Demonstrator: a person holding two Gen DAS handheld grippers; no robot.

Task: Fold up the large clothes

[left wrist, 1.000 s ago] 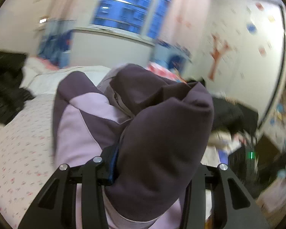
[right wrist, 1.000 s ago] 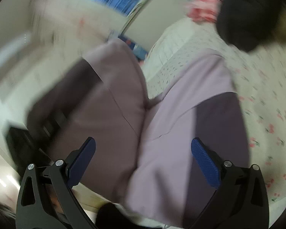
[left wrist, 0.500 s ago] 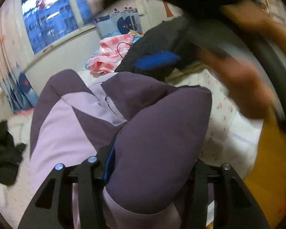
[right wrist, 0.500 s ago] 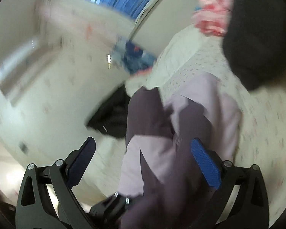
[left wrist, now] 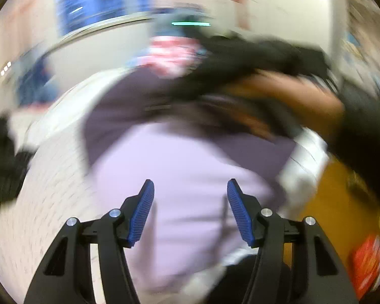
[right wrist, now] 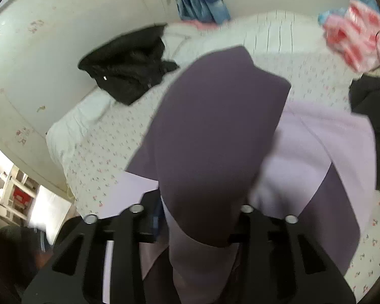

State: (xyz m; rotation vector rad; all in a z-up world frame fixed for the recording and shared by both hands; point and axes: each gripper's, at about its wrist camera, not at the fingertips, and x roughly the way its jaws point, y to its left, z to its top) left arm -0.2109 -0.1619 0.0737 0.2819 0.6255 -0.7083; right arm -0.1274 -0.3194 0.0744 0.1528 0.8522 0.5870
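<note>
My left claw [left wrist: 190,211] has just released the purple jacket [left wrist: 187,177] lying on the bed [right wrist: 101,136], jaws apart and empty, while my right claw [right wrist: 192,225] has just clenched its dark fold, passing the fold across.

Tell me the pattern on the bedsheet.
White bedsheet with small pink floral sprigs; the right wrist view shows it best.

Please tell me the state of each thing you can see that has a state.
Left gripper: open, jaws just opening, nothing between them.
Right gripper: shut on purple jacket, just closed.
Purple jacket: spread on bed, one part lifted.
Black jacket: crumpled on bed.
</note>
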